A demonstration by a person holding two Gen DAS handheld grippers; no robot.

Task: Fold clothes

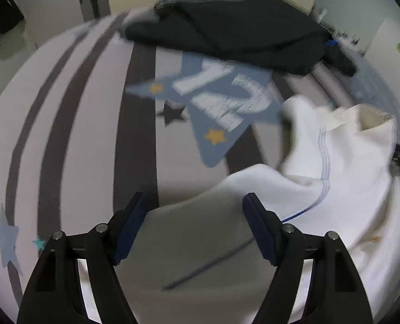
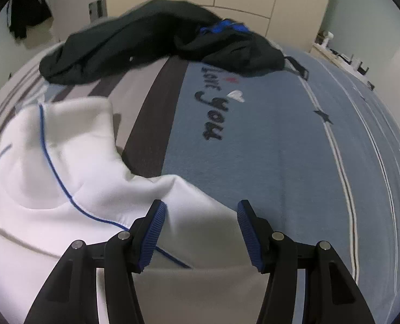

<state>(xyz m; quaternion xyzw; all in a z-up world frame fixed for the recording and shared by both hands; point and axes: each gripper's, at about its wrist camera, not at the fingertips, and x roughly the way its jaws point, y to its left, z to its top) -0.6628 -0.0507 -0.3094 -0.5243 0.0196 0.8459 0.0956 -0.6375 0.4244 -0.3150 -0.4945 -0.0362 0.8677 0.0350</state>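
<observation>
My left gripper (image 1: 196, 202) stands wide apart over the near edge of the white garment (image 1: 321, 189), cloth lying between the pads, which press on nothing. My right gripper (image 2: 200, 208) is about half open, a fold of the same garment between its pads (image 2: 152, 232); I can't tell whether it has a grip. The garment lies rumpled on the striped bedspread (image 2: 254, 148), blue piping (image 2: 56, 172) running across it. A dark pile of clothes (image 2: 146, 43) sits at the far end, well apart.
</observation>
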